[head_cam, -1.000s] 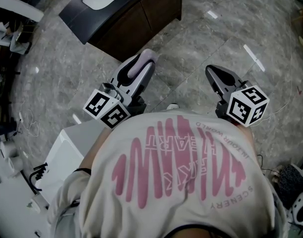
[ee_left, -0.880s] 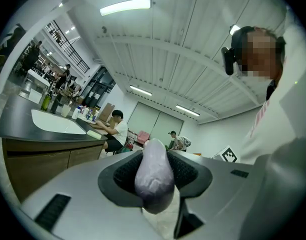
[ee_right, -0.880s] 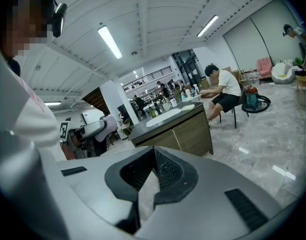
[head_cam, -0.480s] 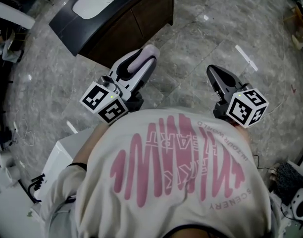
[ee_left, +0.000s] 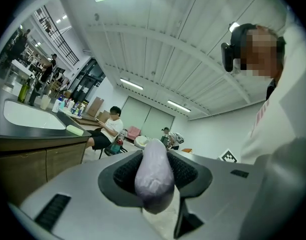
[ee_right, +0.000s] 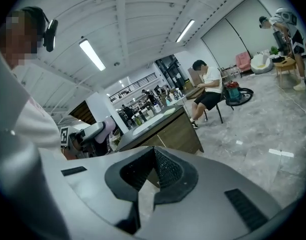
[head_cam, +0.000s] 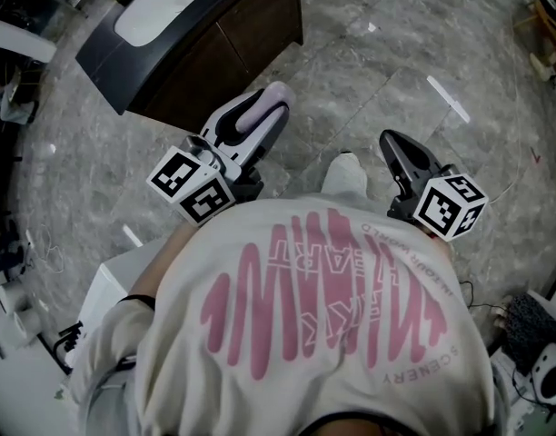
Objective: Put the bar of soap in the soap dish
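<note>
A pale purple bar of soap (ee_left: 154, 176) stands on edge between the pads of my left gripper (ee_left: 154, 180), which is shut on it. From the head view the soap (head_cam: 261, 109) shows at the tip of the left gripper (head_cam: 264, 116), held level above the floor. My right gripper (head_cam: 396, 143) is shut with nothing between its fingers; its tips (ee_right: 154, 154) meet. A dark counter (head_cam: 205, 57) with a white sink (head_cam: 164, 3) lies ahead to the left. A pale green object (ee_left: 75, 130) rests on its edge; I cannot tell what it is.
Several bottles (ee_left: 65, 104) stand at the far end of the counter top (ee_left: 38, 134). A seated person (ee_right: 207, 91) and a bicycle (ee_right: 238, 95) are beyond it. My shoe (head_cam: 344, 173) shows on the grey marble floor (head_cam: 423, 53). White equipment (head_cam: 105, 289) stands at my left.
The counter has slid left and up in the head view as I walk. A shoe has come into view between the grippers. Both grippers have kept their state.
</note>
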